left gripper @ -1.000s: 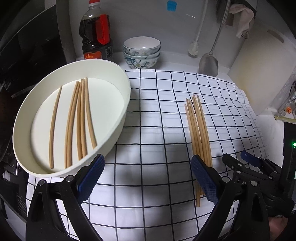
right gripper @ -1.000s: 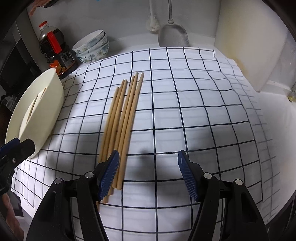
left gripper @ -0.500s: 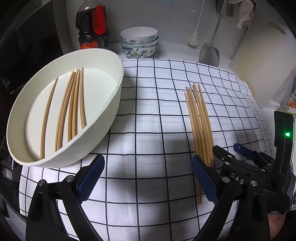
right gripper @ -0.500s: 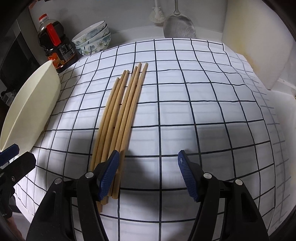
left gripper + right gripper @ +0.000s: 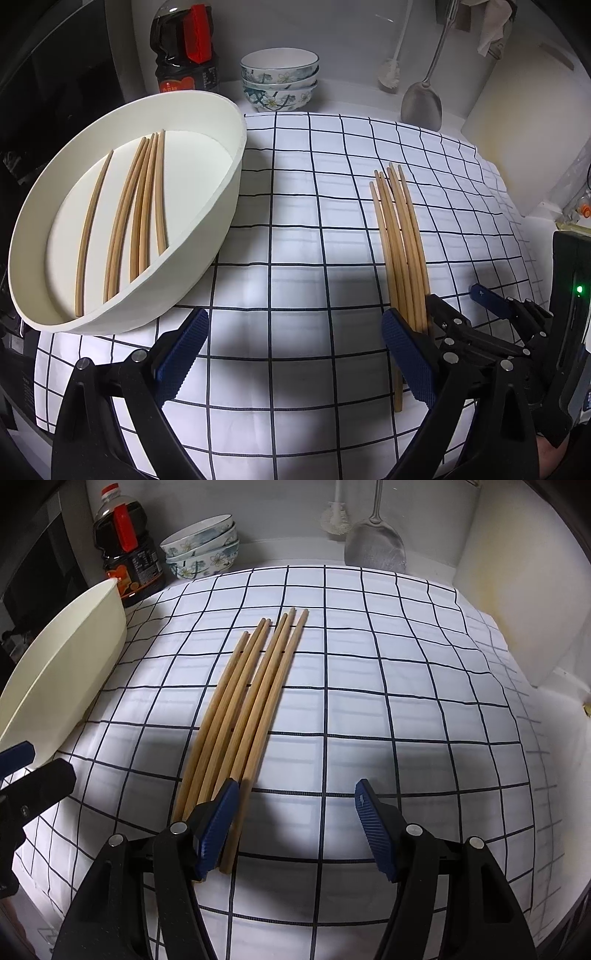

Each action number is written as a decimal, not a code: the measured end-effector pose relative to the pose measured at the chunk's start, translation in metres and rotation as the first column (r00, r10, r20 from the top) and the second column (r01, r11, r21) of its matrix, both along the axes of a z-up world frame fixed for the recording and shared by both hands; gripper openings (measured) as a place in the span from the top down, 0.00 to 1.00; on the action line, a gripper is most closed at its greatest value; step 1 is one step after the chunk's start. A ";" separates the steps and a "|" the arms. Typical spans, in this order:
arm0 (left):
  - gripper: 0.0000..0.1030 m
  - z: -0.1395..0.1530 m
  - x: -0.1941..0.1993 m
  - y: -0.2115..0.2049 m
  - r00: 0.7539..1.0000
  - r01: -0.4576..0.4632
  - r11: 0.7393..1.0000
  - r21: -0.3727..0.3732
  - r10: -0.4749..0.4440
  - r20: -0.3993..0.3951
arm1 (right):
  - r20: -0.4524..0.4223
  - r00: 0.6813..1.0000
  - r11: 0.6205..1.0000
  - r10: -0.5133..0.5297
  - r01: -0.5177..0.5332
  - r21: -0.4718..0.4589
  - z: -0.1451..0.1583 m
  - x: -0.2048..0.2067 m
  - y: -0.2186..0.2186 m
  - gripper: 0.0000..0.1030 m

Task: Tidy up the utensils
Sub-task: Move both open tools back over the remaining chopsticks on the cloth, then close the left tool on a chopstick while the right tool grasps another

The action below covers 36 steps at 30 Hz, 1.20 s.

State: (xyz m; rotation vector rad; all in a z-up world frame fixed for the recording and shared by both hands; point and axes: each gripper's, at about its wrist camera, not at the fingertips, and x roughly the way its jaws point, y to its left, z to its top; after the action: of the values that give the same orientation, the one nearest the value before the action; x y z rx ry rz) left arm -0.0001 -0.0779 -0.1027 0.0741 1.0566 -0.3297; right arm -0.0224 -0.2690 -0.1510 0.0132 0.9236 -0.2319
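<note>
Here both grippers' jaws gape empty; the right gripper [image 5: 293,827], offset beside the loose chopsticks [image 5: 243,709], may scatter them when closing.

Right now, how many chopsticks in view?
10 visible: 5 lying in the white tub, 5 chopsticks bunched on the checked cloth; overlap could hide another.

Wooden chopsticks split between dish and cloth

Five pale wooden chopsticks [image 5: 136,218] lie lengthwise inside a white oval dish [image 5: 221,206], one set apart from the other four. A loose bundle of chopsticks [image 5: 243,709] lies flat on the checked cloth [image 5: 406,701], tips fanned slightly apart.
</note>
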 end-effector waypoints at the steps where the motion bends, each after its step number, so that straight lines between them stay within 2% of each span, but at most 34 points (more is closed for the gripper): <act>1: 0.10 0.000 0.000 -0.001 1.000 0.003 1.000 0.001 -0.003 0.000 | -0.003 1.000 1.000 0.003 -0.003 -0.004 0.000 -0.001 0.000 0.39; 5: 0.10 -0.002 0.001 -0.006 1.000 0.004 1.000 -0.005 -0.004 -0.004 | -0.017 1.000 0.998 0.019 -0.020 -0.052 0.000 0.000 0.006 0.39; 7: 0.10 -0.003 0.002 -0.009 1.000 0.005 1.000 -0.006 -0.005 -0.012 | -0.017 0.999 0.998 0.032 -0.033 -0.046 -0.001 0.003 0.007 0.41; 12: 0.10 -0.005 0.002 -0.017 1.000 0.014 1.000 0.002 -0.014 -0.007 | -0.013 0.999 0.999 0.045 -0.045 -0.026 -0.003 0.004 0.000 0.57; 14: 0.10 -0.007 0.003 -0.020 1.000 0.015 1.000 0.001 -0.015 -0.011 | -0.006 0.999 0.998 0.051 -0.051 -0.025 -0.002 0.003 -0.004 0.68; 15: 0.10 -0.008 0.004 -0.022 1.000 0.017 1.000 0.000 -0.017 -0.010 | -0.004 0.999 0.998 0.051 -0.051 -0.025 -0.001 0.002 -0.006 0.69; 21: 0.10 -0.021 0.006 -0.040 0.999 0.037 0.999 0.030 -0.037 0.016 | 0.008 1.000 1.000 0.020 -0.019 -0.020 0.000 -0.006 -0.023 0.71; 30: 0.10 -0.039 0.015 -0.050 1.000 0.028 0.998 0.049 -0.029 0.011 | 0.013 1.000 1.000 -0.002 0.002 -0.004 0.000 -0.021 -0.043 0.71; 36: 0.17 -0.049 0.017 -0.052 1.000 0.025 0.998 0.065 -0.024 -0.005 | 0.017 1.000 1.000 0.011 -0.011 0.000 0.001 -0.020 -0.046 0.71</act>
State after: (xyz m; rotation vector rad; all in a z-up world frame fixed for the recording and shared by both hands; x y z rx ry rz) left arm 0.0174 -0.1297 -0.1517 0.1447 1.0708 -0.3177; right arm -0.0422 -0.3153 -0.1503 0.0100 0.9069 -0.2210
